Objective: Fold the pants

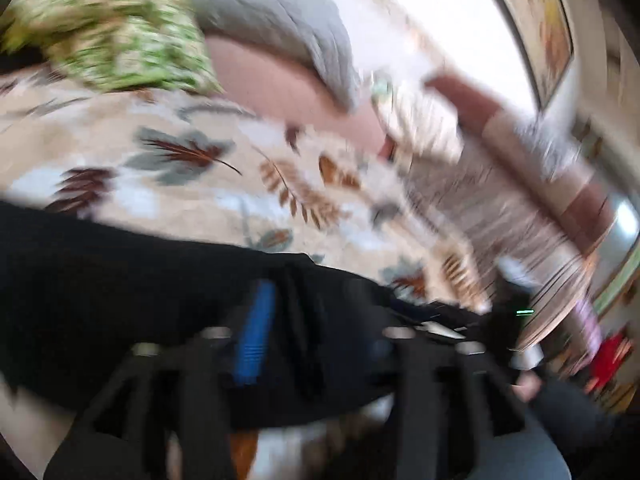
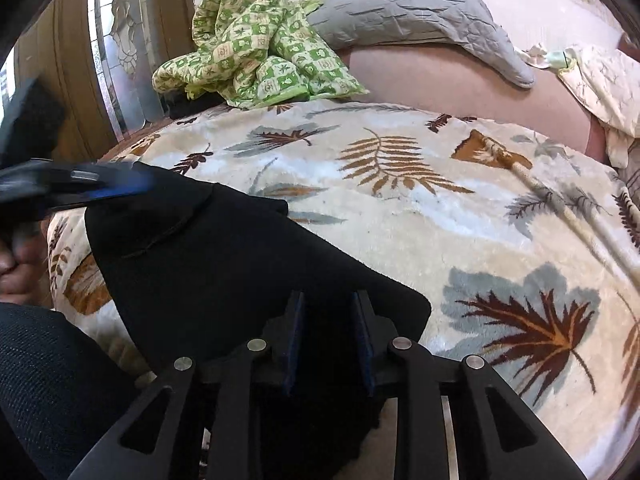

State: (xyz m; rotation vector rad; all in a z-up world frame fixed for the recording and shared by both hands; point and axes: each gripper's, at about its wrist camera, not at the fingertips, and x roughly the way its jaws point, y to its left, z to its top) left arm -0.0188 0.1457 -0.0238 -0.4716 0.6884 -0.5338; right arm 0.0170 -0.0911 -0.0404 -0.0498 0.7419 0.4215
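While the black pants (image 2: 224,264) lie folded on the leaf-patterned blanket (image 2: 460,208) that covers the bed, both tools work at their near edge. From the right wrist view, the right tool (image 2: 330,336) sits low over the near corner of the pants, its two blue-padded fingers (image 2: 294,332) standing a narrow gap apart with black cloth filling the space between them; whether the pads actually press on the cloth cannot be told. At the far-left corner of the pants the left tool (image 2: 100,184) shows blurred, its blue pad lying at the cloth's edge, with a person's hand (image 2: 18,264) below it. The left wrist view is heavily smeared: the left tool (image 1: 316,336) has its fingers roughly half apart above the pants (image 1: 120,280), one blue pad (image 1: 256,336) clear, and nothing seen caught between them. Beyond the pants, at the far side of the blanket, lie a crumpled green-checked cloth (image 2: 260,52) and a grey quilted pillow (image 2: 420,16) resting on a pink sheet (image 2: 460,84).
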